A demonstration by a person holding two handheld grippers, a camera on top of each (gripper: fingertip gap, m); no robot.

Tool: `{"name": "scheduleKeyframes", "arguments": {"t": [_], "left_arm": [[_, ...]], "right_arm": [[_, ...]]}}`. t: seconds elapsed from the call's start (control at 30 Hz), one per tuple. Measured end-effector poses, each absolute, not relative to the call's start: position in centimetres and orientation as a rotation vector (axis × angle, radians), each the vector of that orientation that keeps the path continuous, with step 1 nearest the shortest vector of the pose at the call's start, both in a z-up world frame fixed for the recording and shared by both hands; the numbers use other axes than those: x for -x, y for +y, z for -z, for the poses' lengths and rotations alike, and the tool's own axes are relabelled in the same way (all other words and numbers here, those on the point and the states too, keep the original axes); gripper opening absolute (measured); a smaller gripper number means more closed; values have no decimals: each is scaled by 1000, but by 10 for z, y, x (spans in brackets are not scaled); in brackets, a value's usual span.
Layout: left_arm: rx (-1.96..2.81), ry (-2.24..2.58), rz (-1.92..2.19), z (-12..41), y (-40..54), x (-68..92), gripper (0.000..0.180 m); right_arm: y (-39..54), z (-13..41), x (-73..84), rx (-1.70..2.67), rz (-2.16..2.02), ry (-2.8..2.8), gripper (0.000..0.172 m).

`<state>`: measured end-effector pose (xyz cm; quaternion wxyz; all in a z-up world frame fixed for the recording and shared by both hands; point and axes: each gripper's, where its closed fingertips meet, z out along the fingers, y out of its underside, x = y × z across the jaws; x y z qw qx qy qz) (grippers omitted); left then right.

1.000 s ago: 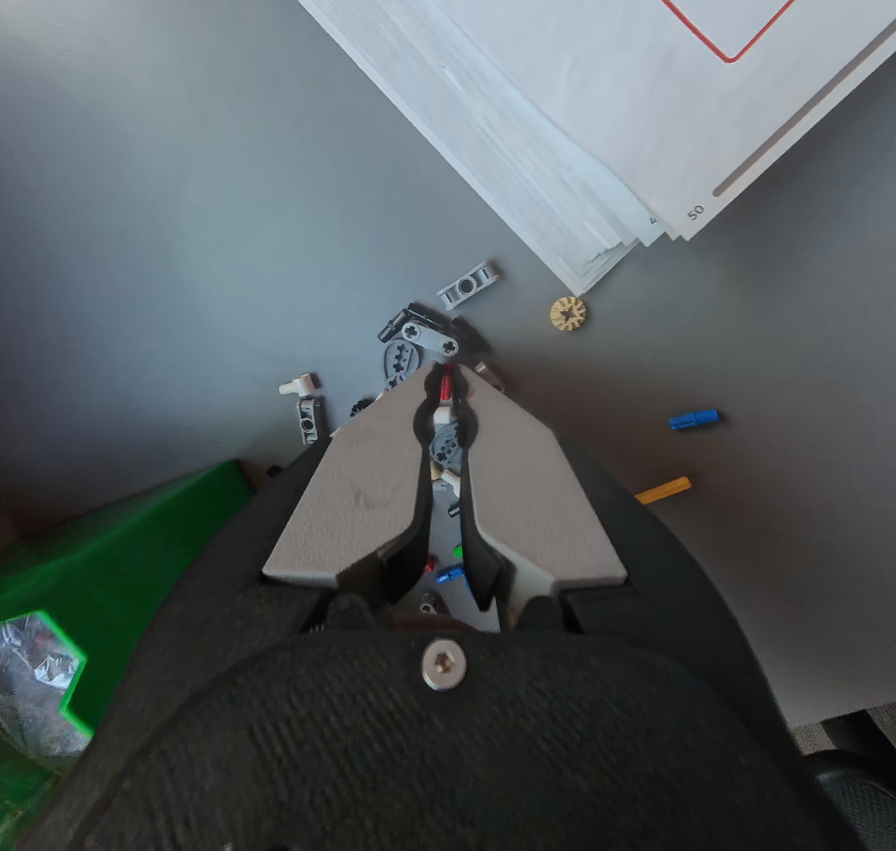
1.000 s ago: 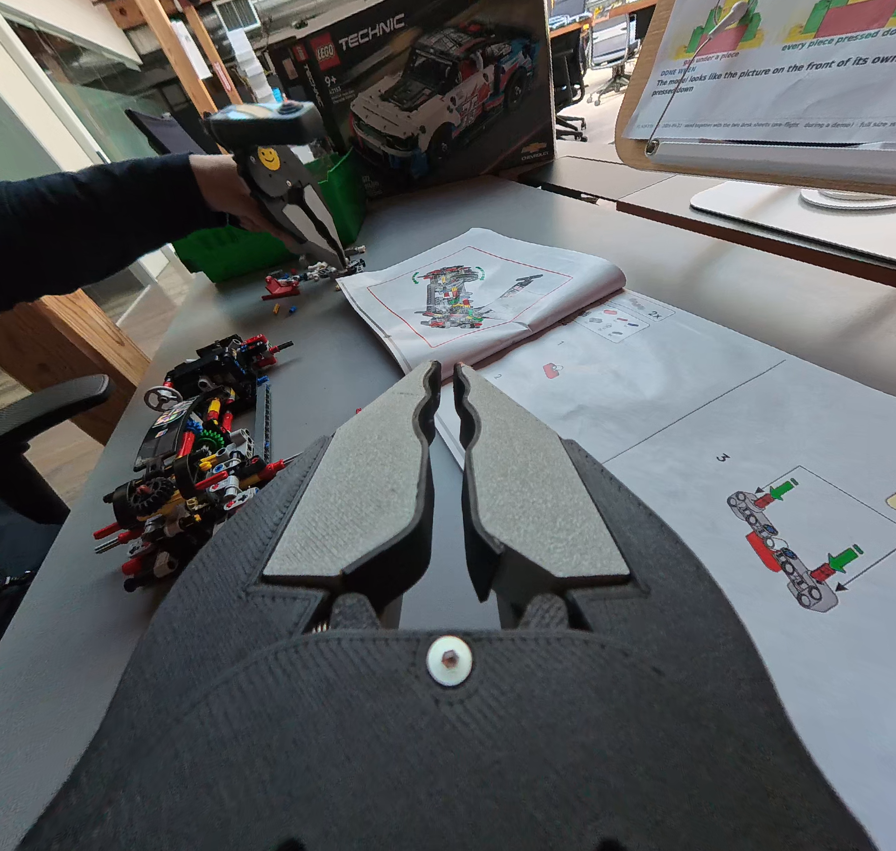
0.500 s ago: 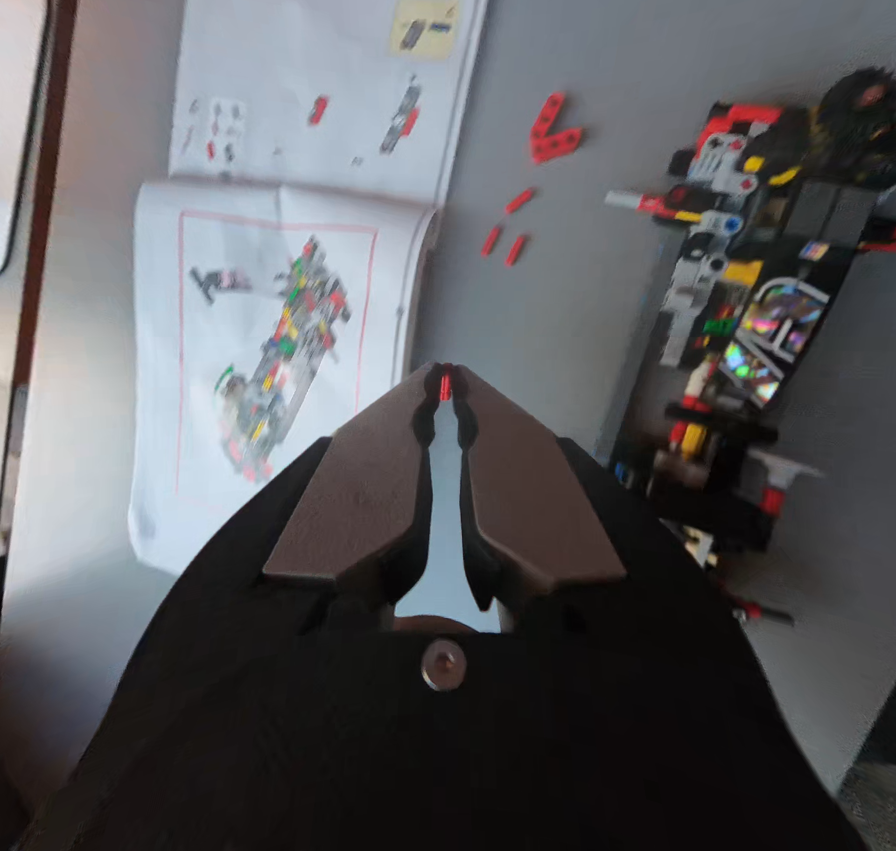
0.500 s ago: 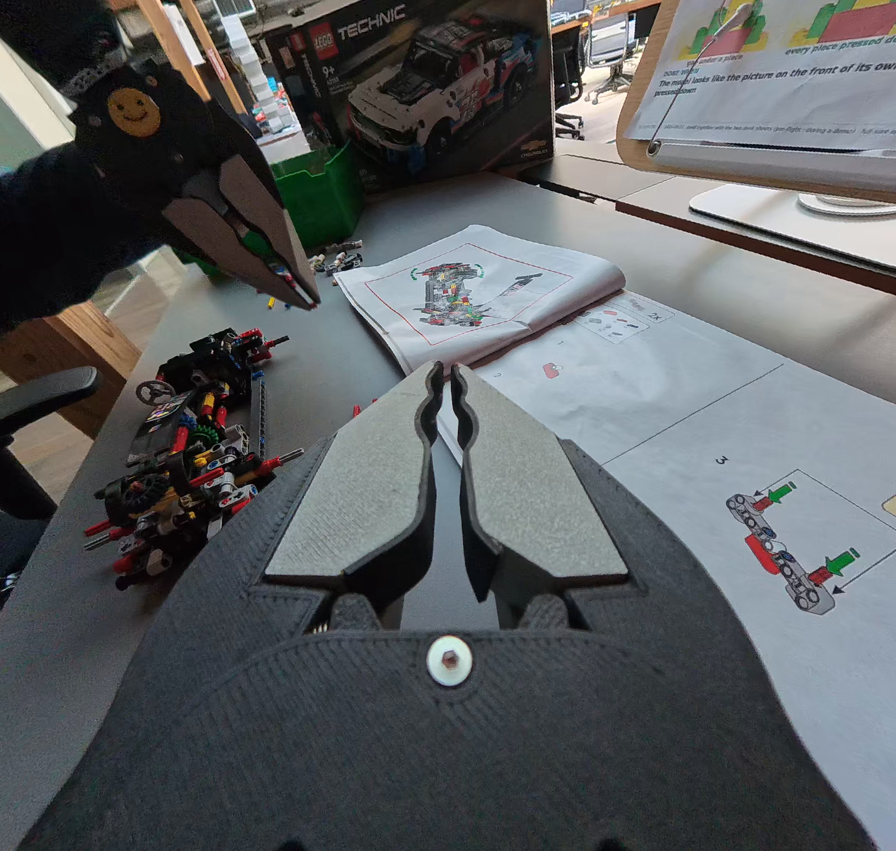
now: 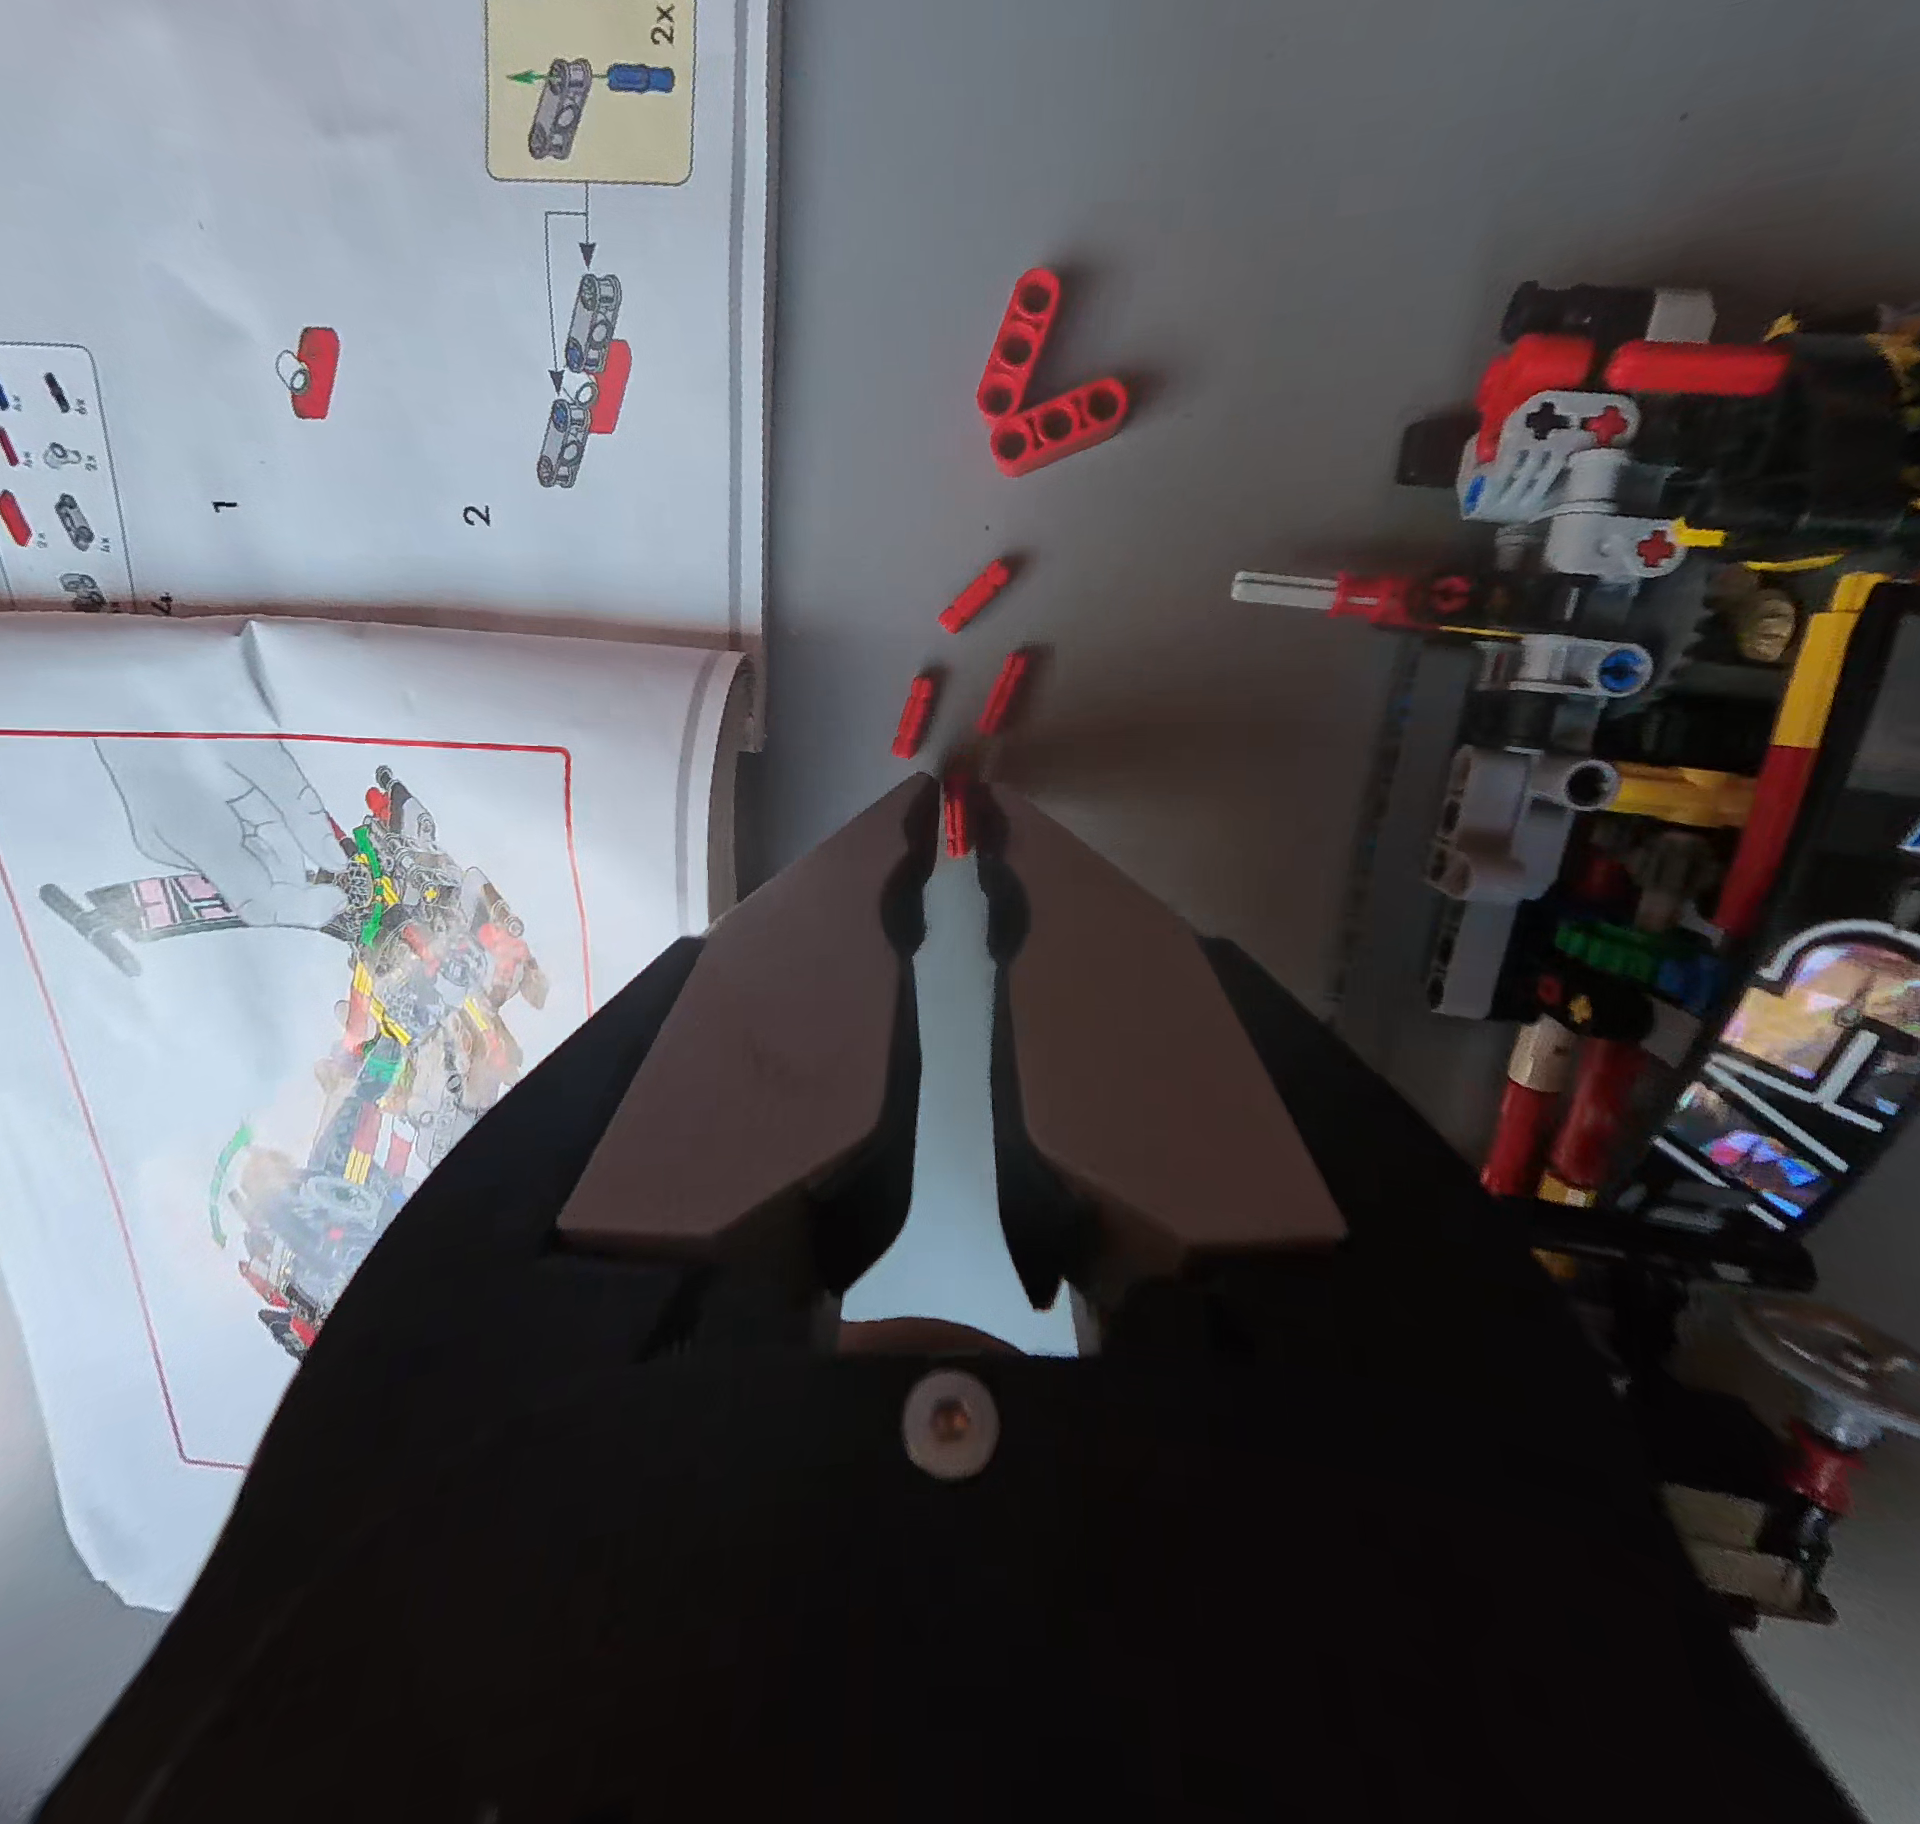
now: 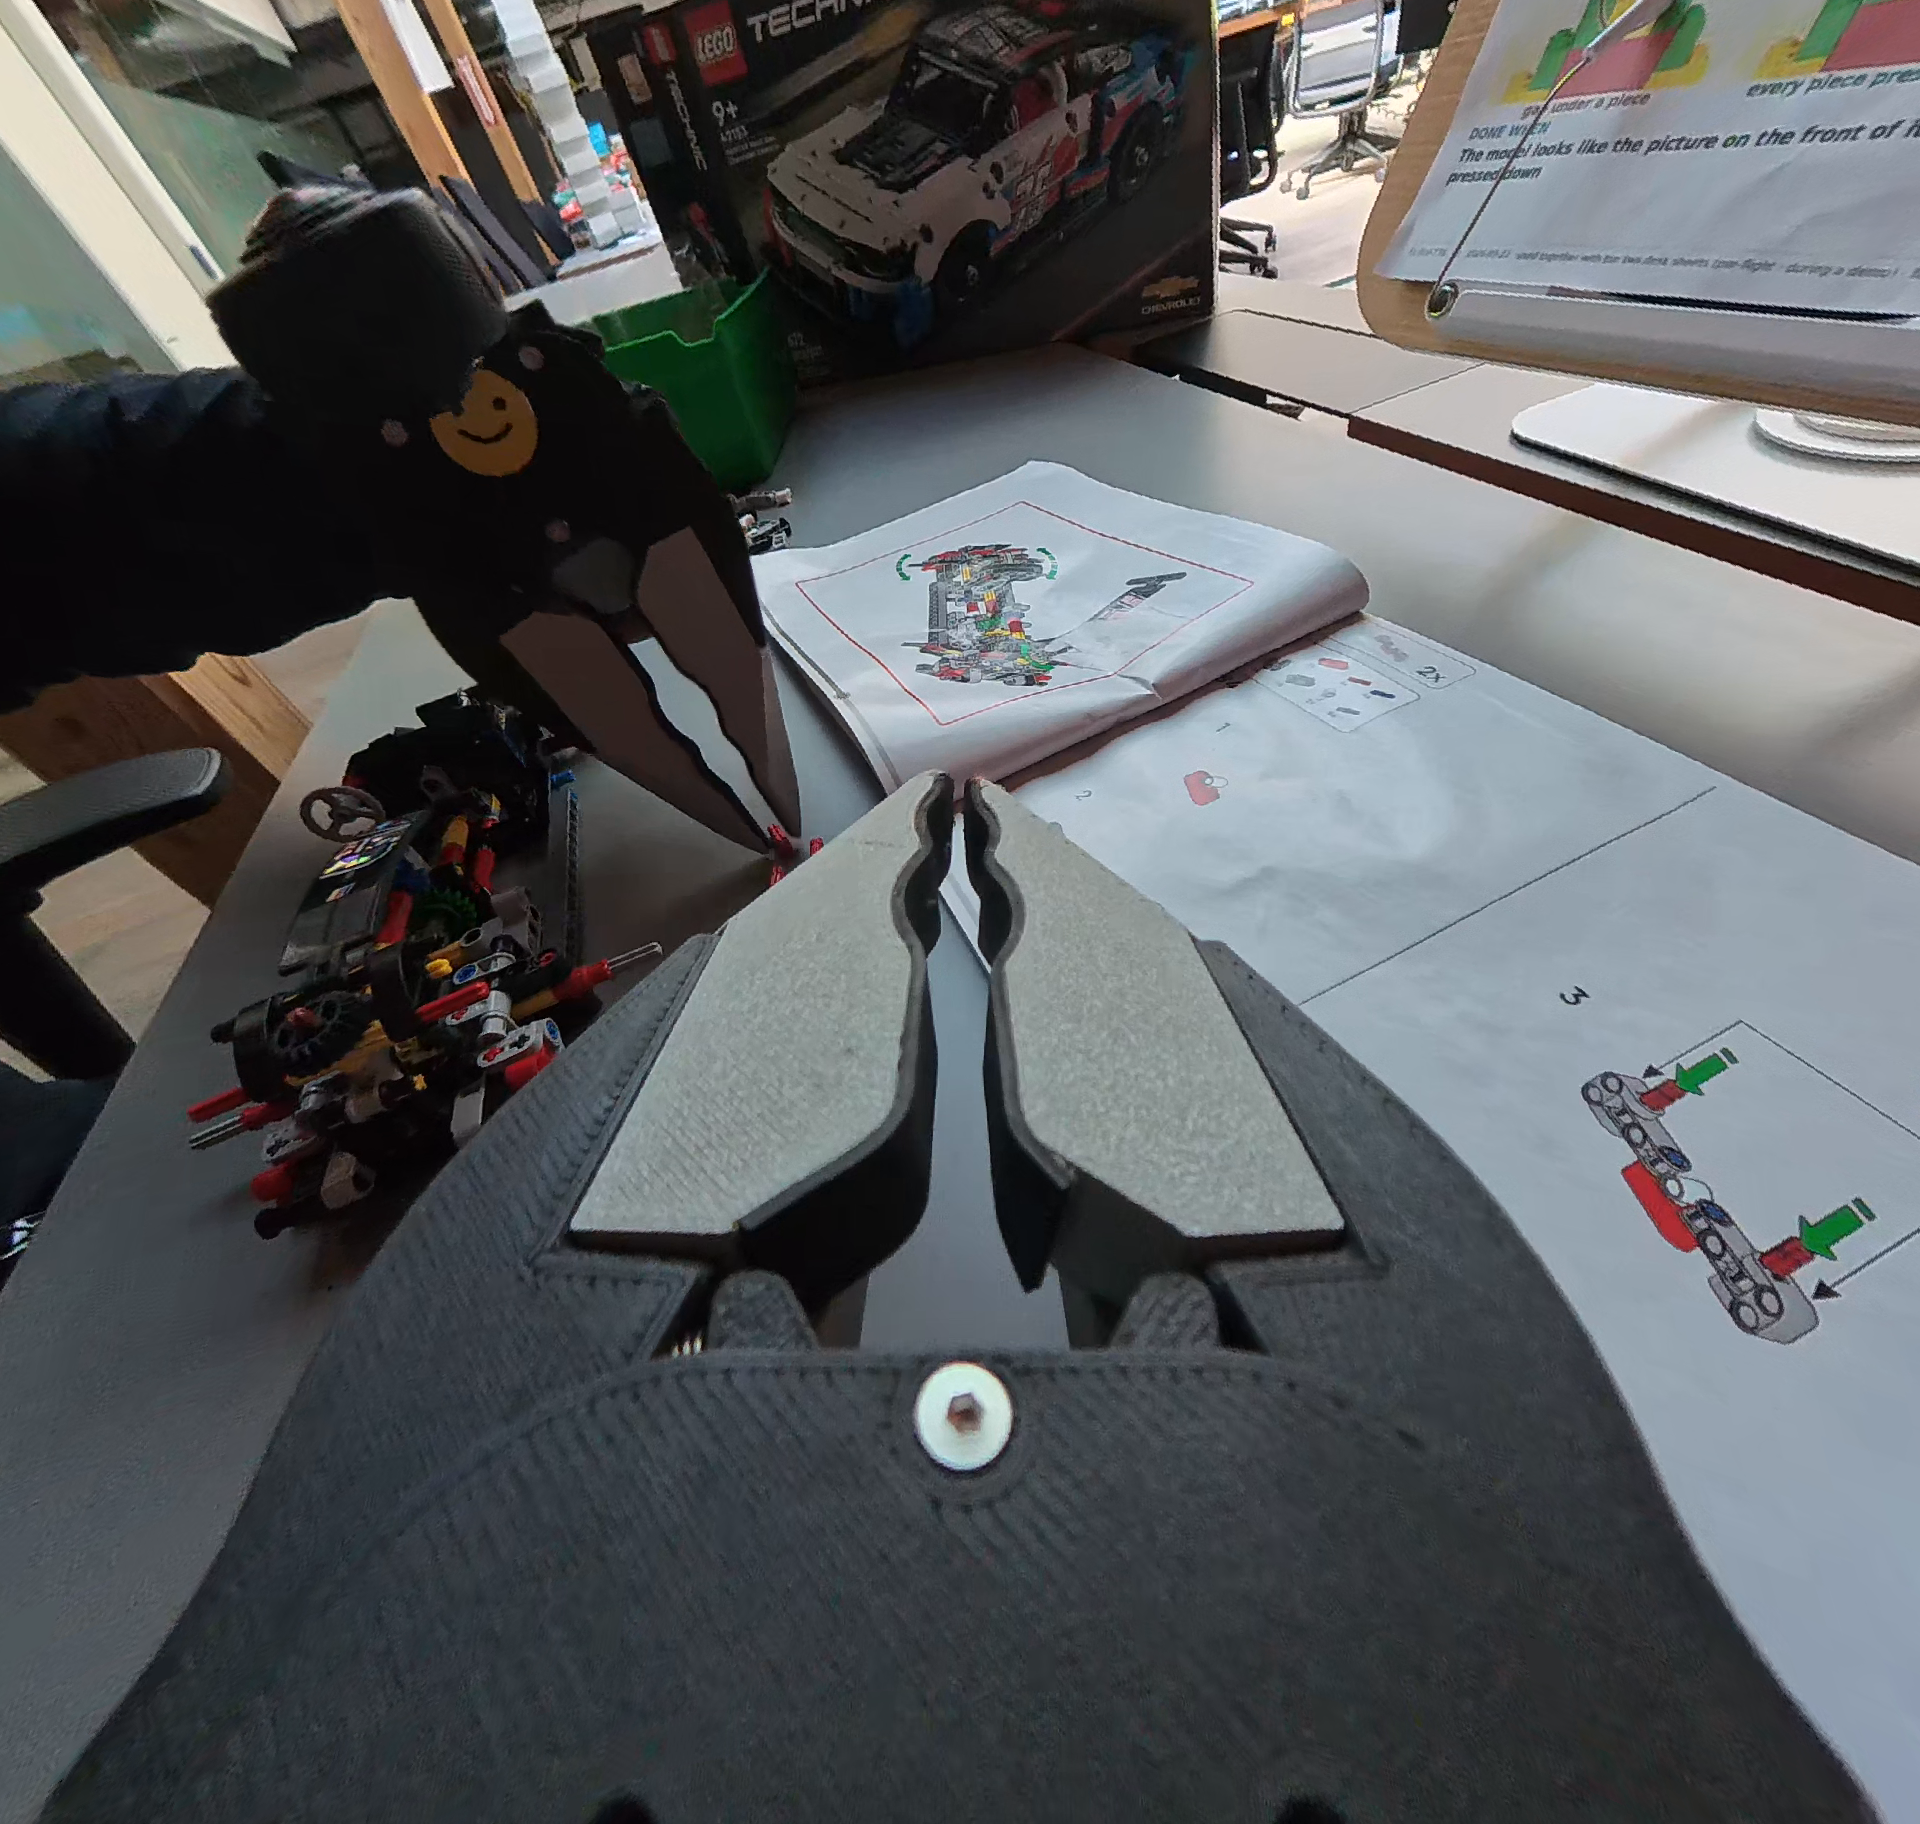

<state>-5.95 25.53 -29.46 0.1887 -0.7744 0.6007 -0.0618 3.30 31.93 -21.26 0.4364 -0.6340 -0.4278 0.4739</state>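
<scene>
The left gripper point(image 5: 958, 800) sits dead centre of its view, tips clamped on a small red pin point(image 5: 956, 818) just over the grey table point(image 5: 1299, 164). Right past the tips, three more loose red pins point(image 5: 975, 594) lie scattered, and further up the frame two red beams point(image 5: 1049, 377) rest in a V (touching at one end). The half-built model car point(image 5: 1683, 735) fills the right edge, and the open instruction booklet point(image 5: 364, 268) takes the left side.

In the other view, the right gripper point(image 6: 958, 800) hangs mid-frame with its tips together and nothing between them, over the near edge of the booklet. The toy box point(image 6: 935, 133) and a green bin point(image 6: 717, 382) stand at the top.
</scene>
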Motion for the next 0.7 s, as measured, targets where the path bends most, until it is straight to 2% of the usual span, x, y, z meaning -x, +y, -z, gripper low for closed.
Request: {"name": "scheduleKeyframes", "arguments": {"t": [0.3, 0.4, 0.53, 0.7], "left_arm": [[2144, 1581, 202, 268, 264, 76, 8], [2085, 1389, 223, 244, 282, 83, 10], [1958, 996, 236, 209, 315, 112, 27], [1845, 736, 275, 199, 332, 158, 28]], "right_arm": [[320, 212, -34, 1581, -1192, -1051, 0], [321, 212, -34, 1580, -1189, -1049, 0], [322, 211, -35, 1579, -1195, -1036, 0], [323, 209, -37, 1575, -1207, -1016, 4]]}}
